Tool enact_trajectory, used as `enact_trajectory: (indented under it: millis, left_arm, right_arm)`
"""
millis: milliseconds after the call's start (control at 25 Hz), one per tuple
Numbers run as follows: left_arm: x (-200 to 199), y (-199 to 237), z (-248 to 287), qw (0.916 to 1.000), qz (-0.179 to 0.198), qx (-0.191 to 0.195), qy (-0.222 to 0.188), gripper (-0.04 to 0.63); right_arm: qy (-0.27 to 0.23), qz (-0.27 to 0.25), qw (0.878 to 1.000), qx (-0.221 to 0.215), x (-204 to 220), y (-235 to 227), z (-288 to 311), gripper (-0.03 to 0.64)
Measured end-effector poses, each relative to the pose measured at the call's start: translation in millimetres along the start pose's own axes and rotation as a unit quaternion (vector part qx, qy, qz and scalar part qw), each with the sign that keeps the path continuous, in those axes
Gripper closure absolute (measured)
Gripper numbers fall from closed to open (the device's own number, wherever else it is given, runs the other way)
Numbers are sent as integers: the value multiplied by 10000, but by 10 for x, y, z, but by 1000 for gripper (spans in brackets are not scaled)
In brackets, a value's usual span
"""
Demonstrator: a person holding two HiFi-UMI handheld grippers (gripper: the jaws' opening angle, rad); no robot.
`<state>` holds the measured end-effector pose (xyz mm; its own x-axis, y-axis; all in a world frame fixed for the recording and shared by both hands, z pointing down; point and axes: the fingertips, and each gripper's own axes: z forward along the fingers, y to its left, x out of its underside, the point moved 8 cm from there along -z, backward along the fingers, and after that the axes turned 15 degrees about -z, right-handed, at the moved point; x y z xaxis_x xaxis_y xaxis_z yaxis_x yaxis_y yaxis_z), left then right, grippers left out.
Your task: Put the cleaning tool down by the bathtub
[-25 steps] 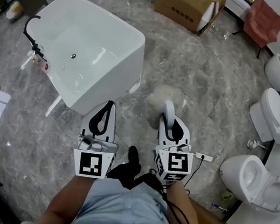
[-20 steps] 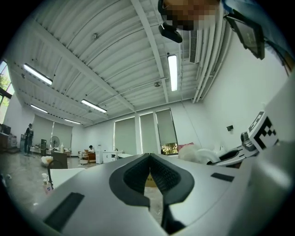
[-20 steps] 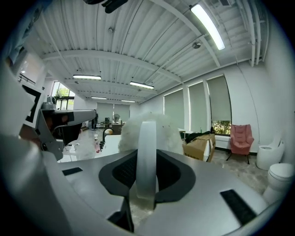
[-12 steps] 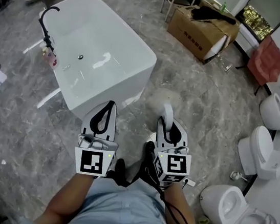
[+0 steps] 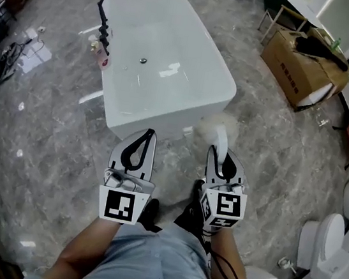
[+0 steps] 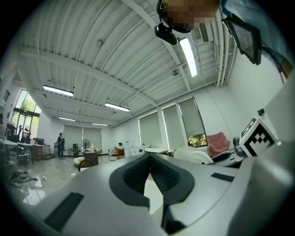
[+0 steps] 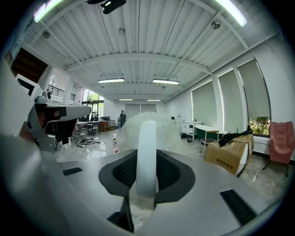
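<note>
At centre-right of the head view, the cleaning tool [image 5: 220, 134] sticks out fwd of the right claw [image 5: 222, 155]. Its handle is pinched btwn the pads, long axis running up-frame, and the fluffy head is just beside the bathtub [image 5: 163, 126] corner, over the floor [image 5: 44, 149]. The left claw [image 5: 143, 139], lower-centre, is closed on nothing. The right hand prob. just lowers it.

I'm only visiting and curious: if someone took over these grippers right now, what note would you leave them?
Left gripper: jaws together, empty.
Right gripper: clamped on the cleaning tool, by its white handle.
Bathtub: just ahead, with the tool's fluffy head near its end.
Done: the tool is at the tub.
Left: set it on the floor beside the tub and let go.
</note>
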<state>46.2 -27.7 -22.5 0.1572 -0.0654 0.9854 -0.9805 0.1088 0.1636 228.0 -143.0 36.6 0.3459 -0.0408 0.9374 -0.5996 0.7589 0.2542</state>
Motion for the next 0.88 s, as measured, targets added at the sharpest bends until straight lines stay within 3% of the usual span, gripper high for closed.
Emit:
enact_trajectory:
  millis: [280, 640, 800, 880]
  left_arm:
    - [0, -356, 580, 9960, 58, -884, -114, 578]
    - [-29, -689, 928, 9802, 156, -1965, -191, 578]
    - [46, -693, 1022, 9759, 383, -2144, -161, 578]
    - [94, -640, 1035, 9735, 311, -2260, -136, 578]
  right_arm:
    - [-256, -76, 9957, -885, 11, -697, 571, 522]
    - [-512, -291, 9800, -1902, -35, -1202, 1081, 522]
    - [-455, -352, 9757, -2115, 64, -1308, 1276, 522]
    - [-374, -353, 9738, -2215, 127, -1268, 1363, 522]
